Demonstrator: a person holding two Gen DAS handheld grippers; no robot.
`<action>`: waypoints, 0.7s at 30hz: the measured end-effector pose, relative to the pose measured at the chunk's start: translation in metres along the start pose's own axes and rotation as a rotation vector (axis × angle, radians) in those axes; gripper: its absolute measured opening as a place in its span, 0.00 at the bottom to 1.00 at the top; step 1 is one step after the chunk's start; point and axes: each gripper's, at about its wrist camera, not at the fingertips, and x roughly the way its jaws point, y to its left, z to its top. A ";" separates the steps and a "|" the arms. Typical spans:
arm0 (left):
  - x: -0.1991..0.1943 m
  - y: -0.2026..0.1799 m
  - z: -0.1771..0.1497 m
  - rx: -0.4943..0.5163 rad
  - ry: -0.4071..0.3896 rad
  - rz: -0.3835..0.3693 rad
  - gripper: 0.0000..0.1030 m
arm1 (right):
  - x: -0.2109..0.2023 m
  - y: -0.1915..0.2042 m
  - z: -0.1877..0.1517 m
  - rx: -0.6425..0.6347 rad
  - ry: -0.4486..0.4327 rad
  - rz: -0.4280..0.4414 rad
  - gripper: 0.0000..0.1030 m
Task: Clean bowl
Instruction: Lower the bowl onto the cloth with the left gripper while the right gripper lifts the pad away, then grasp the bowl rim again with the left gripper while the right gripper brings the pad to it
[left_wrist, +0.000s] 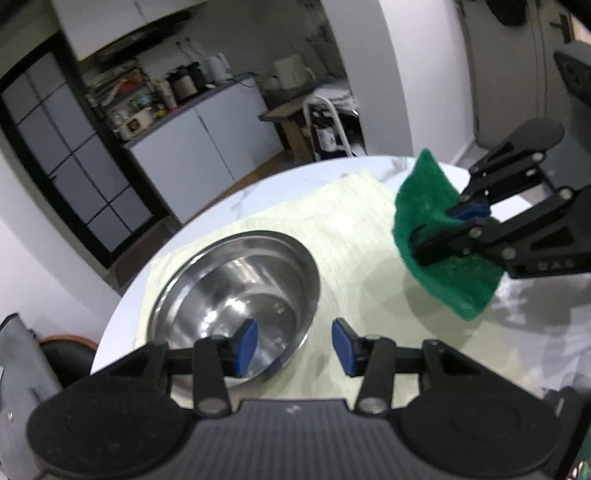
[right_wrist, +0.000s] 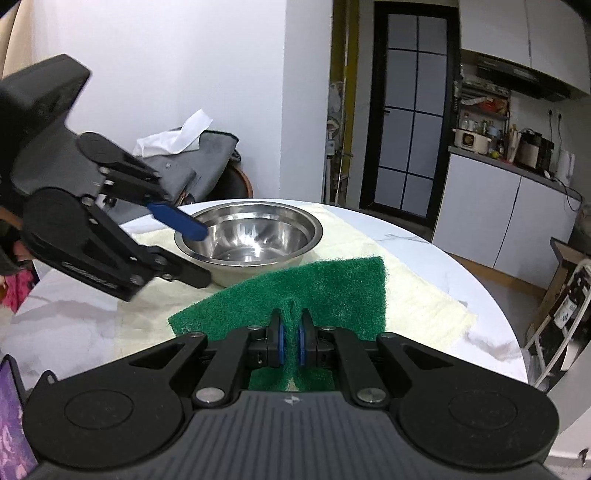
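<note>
Steel is the material of the bowl (left_wrist: 236, 302), which stands upright on a pale yellow cloth (left_wrist: 354, 236) spread over a round white marble table (right_wrist: 461, 280). The left gripper (left_wrist: 293, 347) has its two blue pads wide apart and nothing is between them; its left finger (left_wrist: 245, 347) is over the inside of the bowl near the rim, and its right finger is outside the rim, over the cloth, so the near wall of the bowl lies between the two fingers. Whether a pad touches the metal cannot be told. The right gripper (right_wrist: 291, 341) is closed tightly on a green scouring pad (right_wrist: 325, 291), which is pinched into a ridge between the pads and spreads flat in front of the fingers. From this gripper the bowl is ahead and a little to the left, beyond the far edge of the pad. In the left wrist view the green pad hangs to the right of the bowl, apart from it.
</note>
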 end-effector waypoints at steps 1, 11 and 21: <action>0.005 0.001 0.001 0.006 0.012 -0.009 0.42 | -0.001 -0.001 -0.002 0.010 -0.004 -0.001 0.07; 0.032 0.022 -0.004 -0.039 0.083 -0.044 0.24 | -0.011 -0.006 -0.015 0.084 -0.029 0.007 0.07; 0.020 0.043 -0.004 -0.140 0.063 -0.118 0.09 | -0.013 -0.006 -0.016 0.102 -0.043 0.006 0.07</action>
